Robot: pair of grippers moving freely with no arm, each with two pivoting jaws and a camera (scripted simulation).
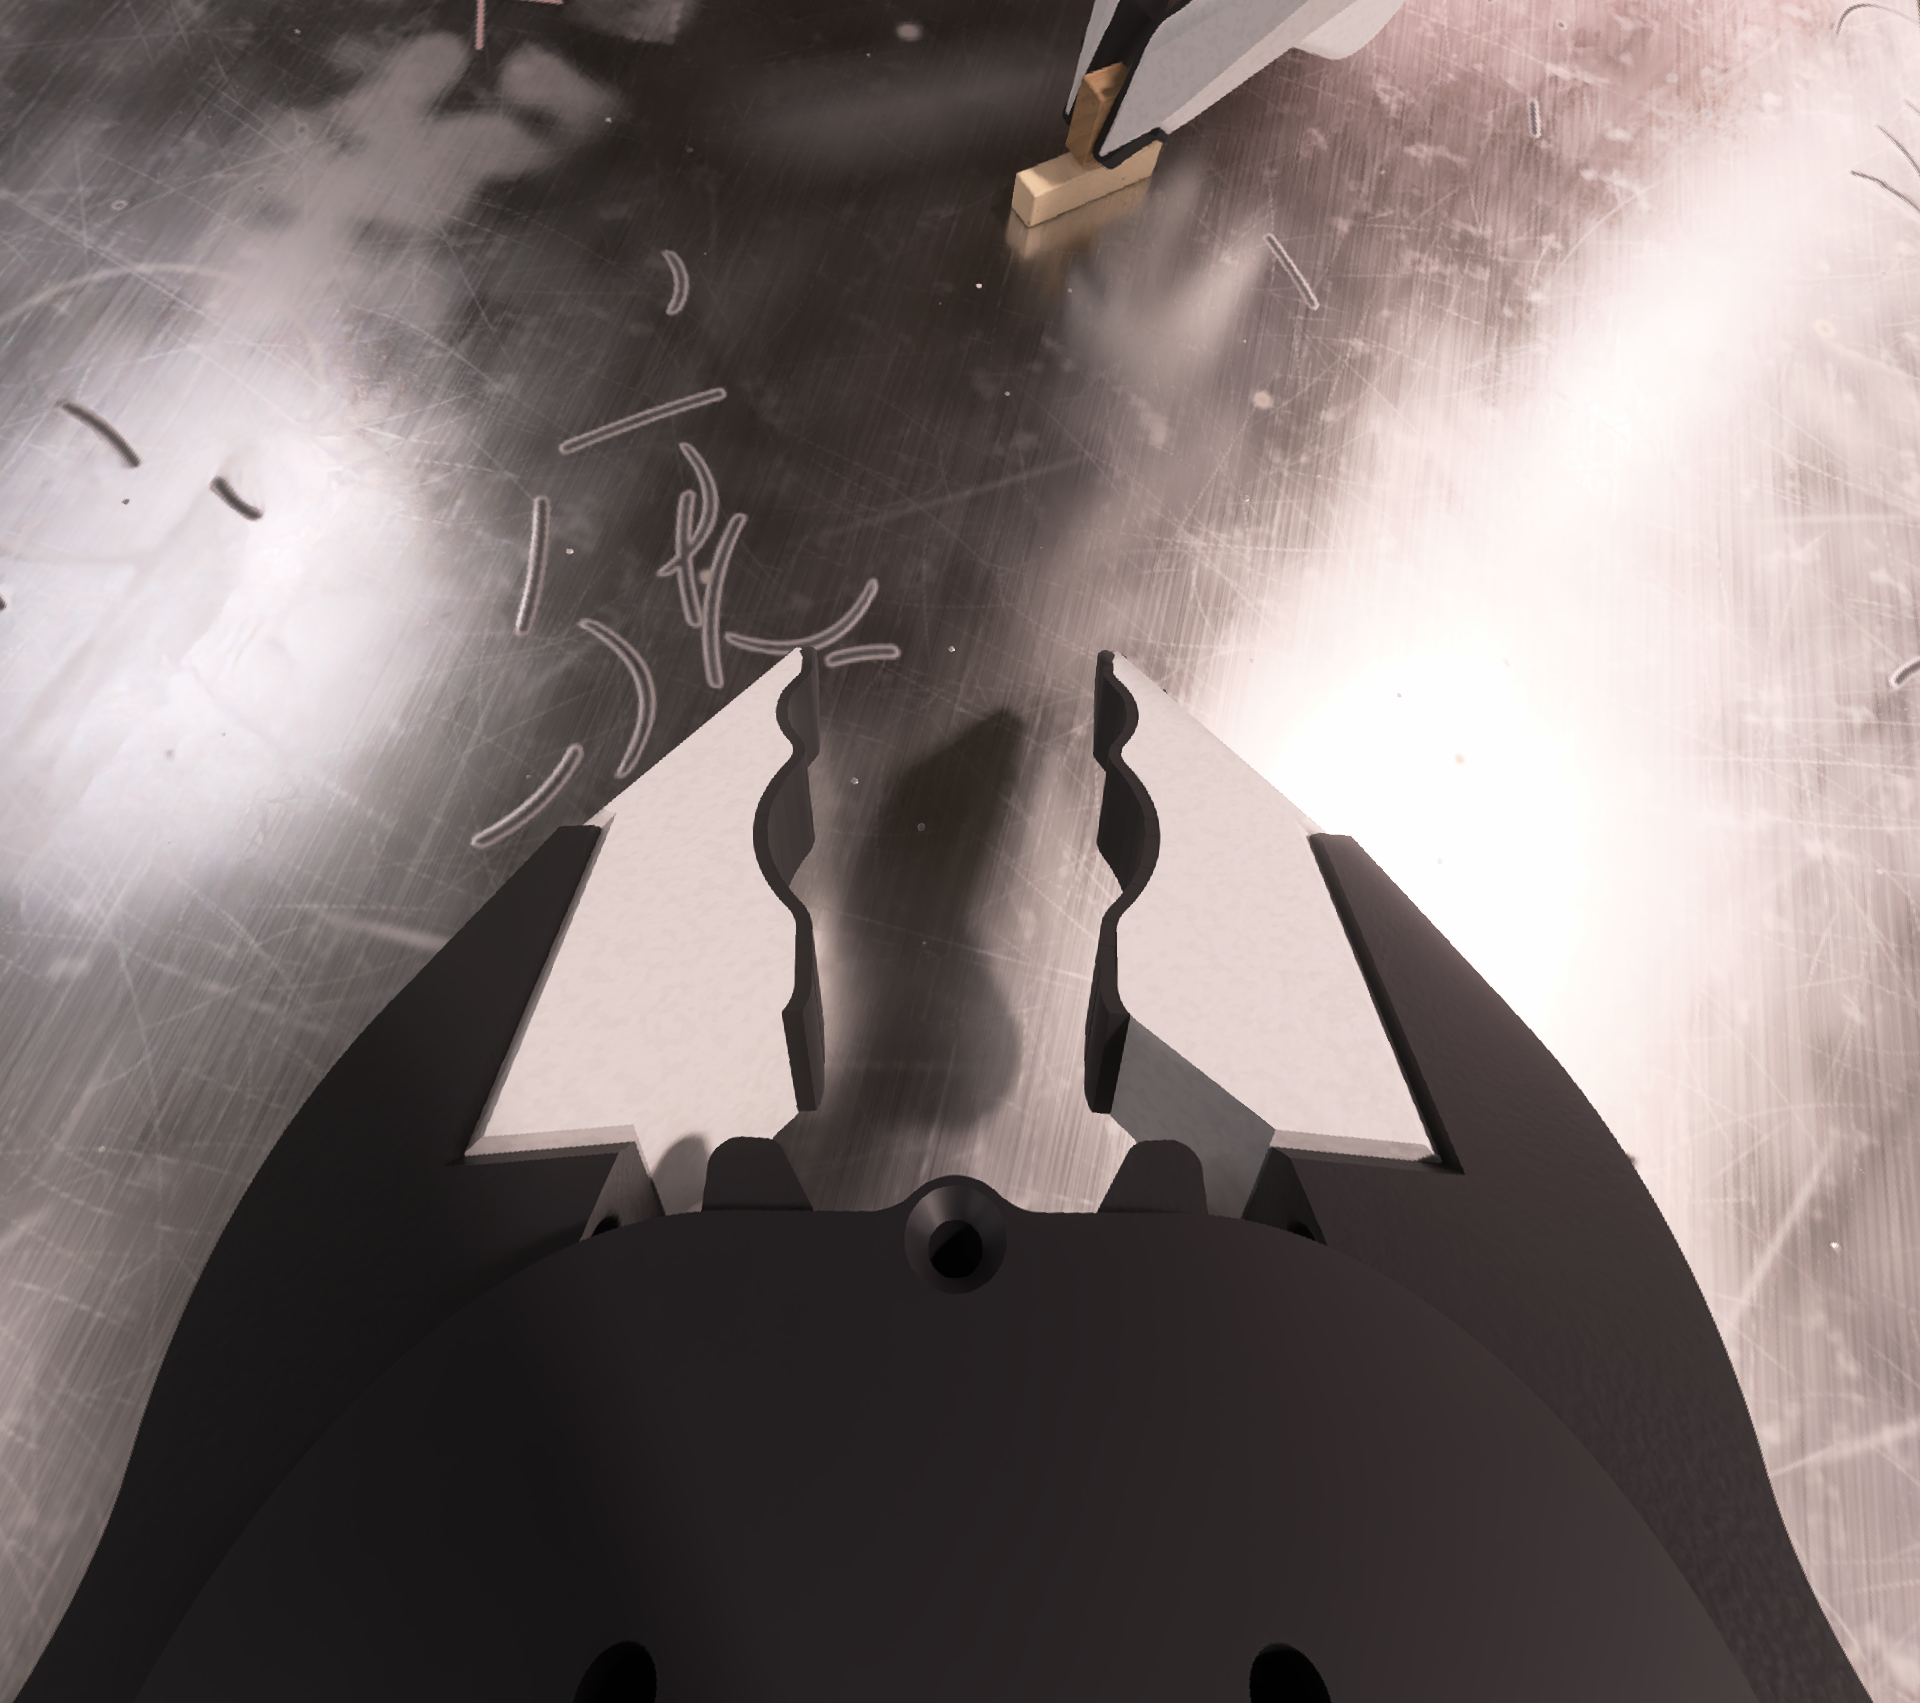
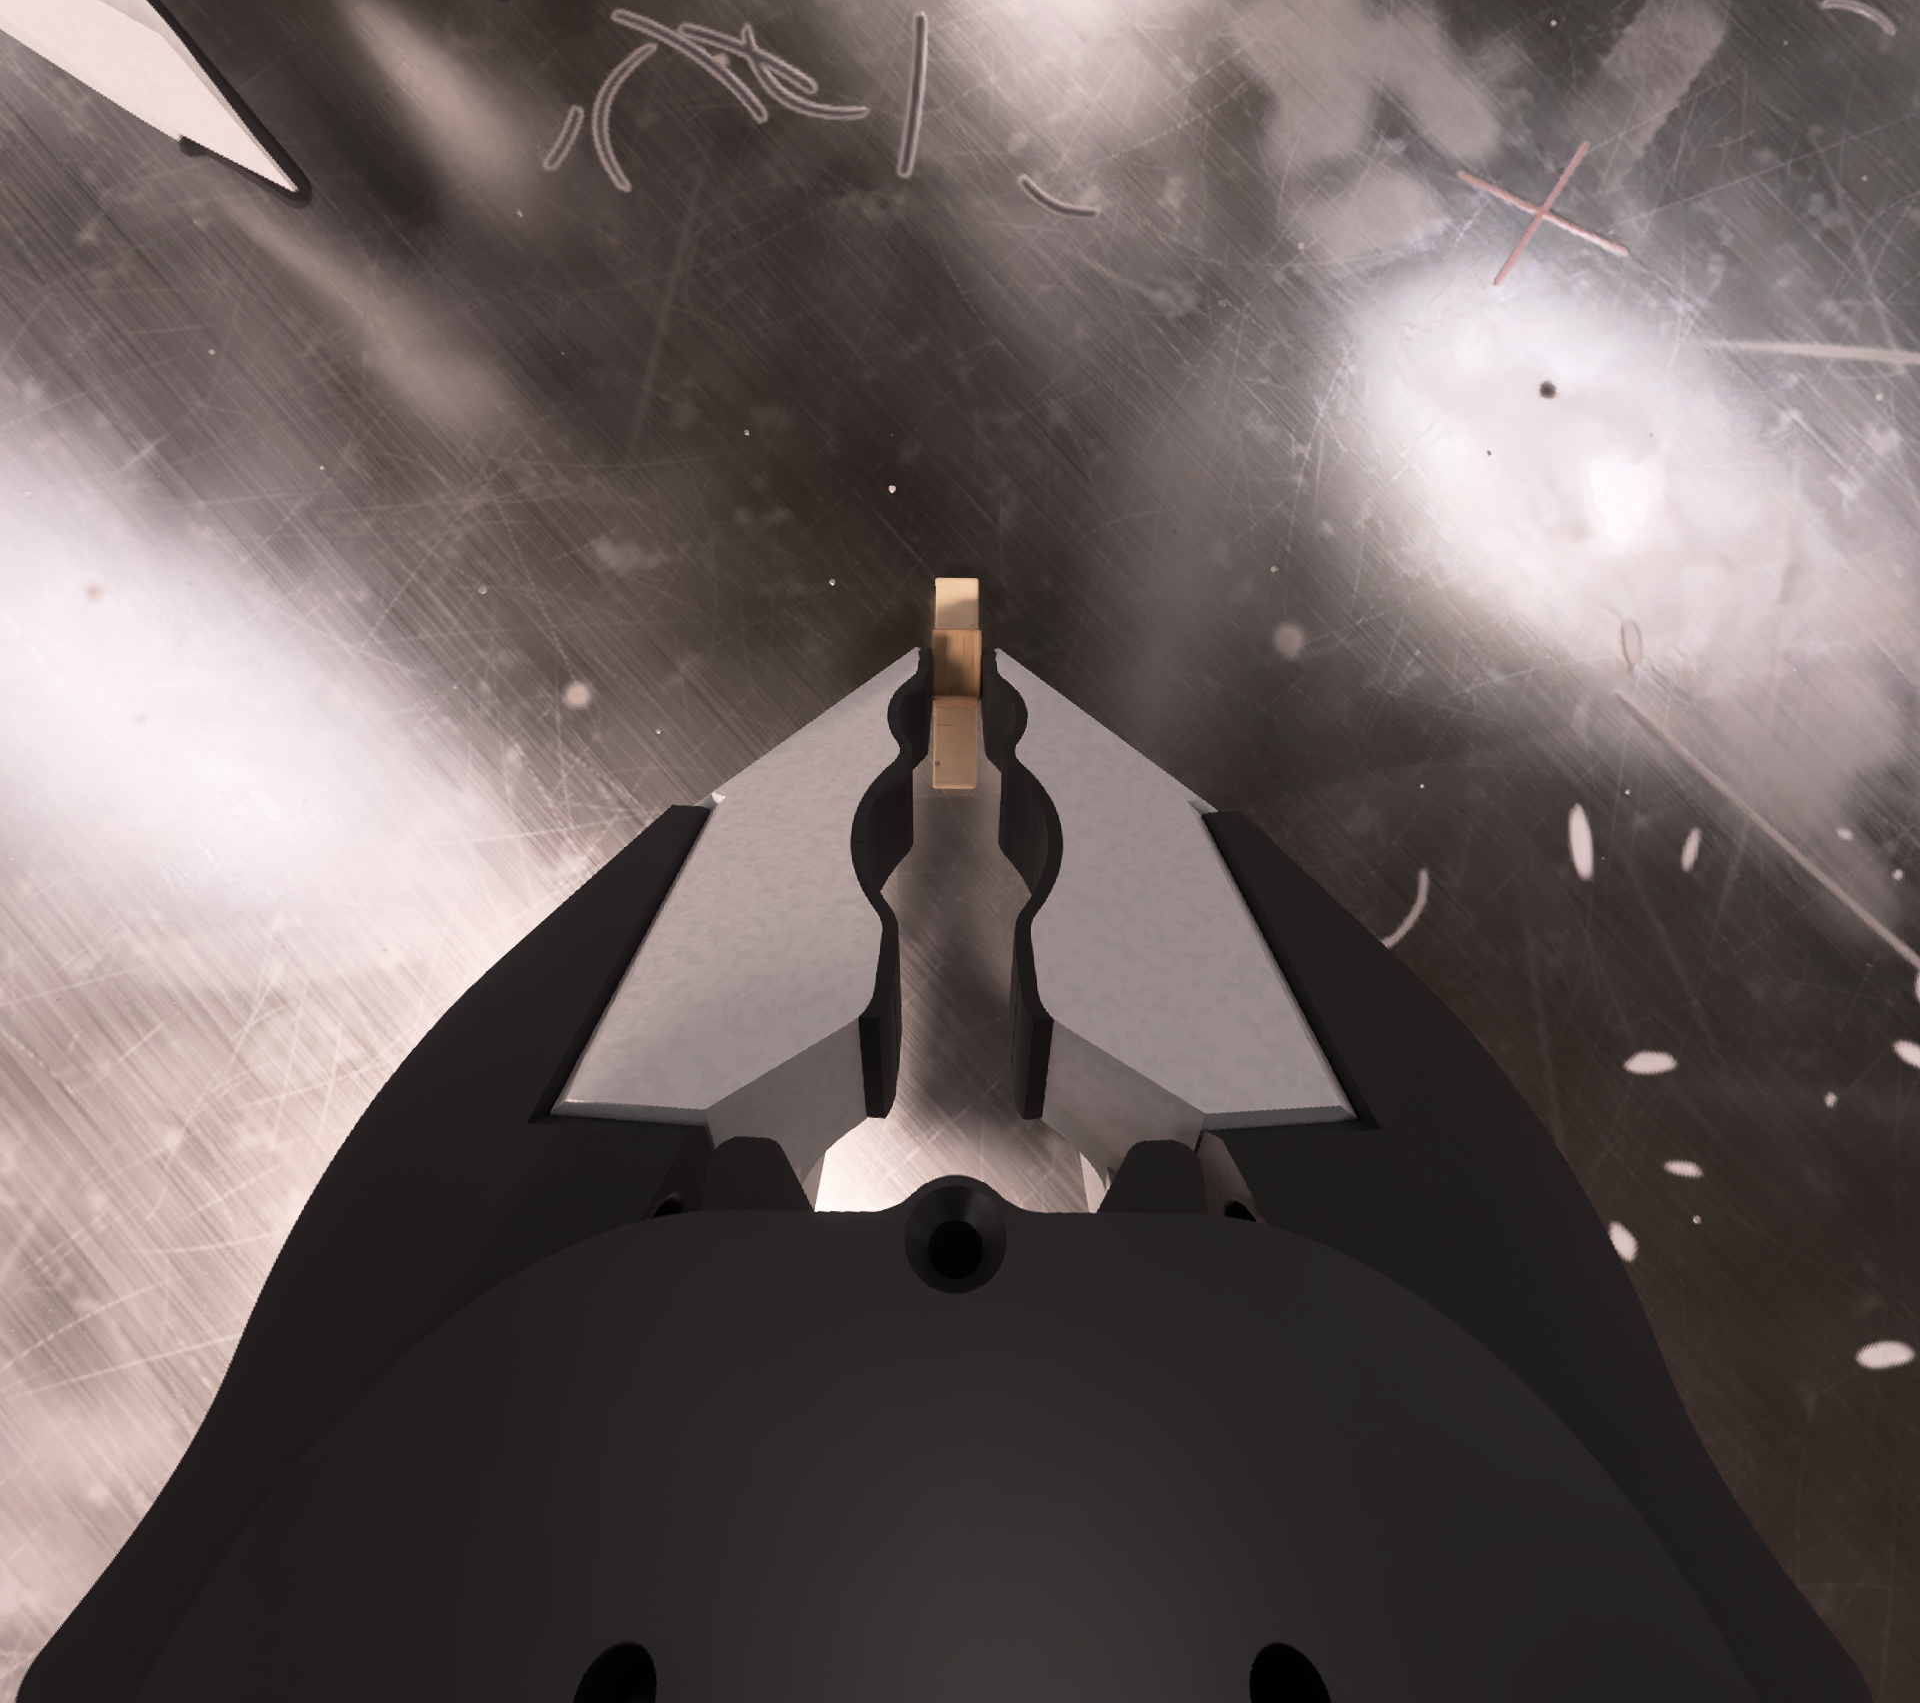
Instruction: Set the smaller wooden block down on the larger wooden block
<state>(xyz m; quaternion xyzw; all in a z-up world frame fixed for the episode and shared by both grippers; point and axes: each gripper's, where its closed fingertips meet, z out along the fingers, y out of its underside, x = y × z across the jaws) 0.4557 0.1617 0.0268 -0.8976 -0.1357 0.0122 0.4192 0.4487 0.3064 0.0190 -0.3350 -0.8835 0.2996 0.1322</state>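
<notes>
In the upper right of the left wrist view, the right tongs (image 1: 1091, 141) come down steeply and grip the smaller wooden block (image 1: 1096, 95), a short pale-tan piece that stands upright between their tips. Its lower end appears to touch the top of the larger wooden block (image 1: 1081, 188), a flat light-tan bar that lies on the scratched, shiny grey metal counter (image 1: 416, 406). In the right wrist view the same pair sits at the centre of the frame: the smaller wooden block (image 2: 956, 744) is narrow between the closed-in tips of the right tongs (image 2: 957, 666), and the larger wooden block (image 2: 956, 604) shows just beyond them.

The left tongs (image 1: 954, 666) hang in the lower middle of their own view, spread wide and holding nothing, well apart from the blocks.

I judge that the step in hand is the placing itself, almost at its end. The next move calls for a gentle opening of the right tongs and then a straight lift, so that the small piece is not dragged or tipped. Because it stands on a narrow end, it could fall over easily.
</notes>
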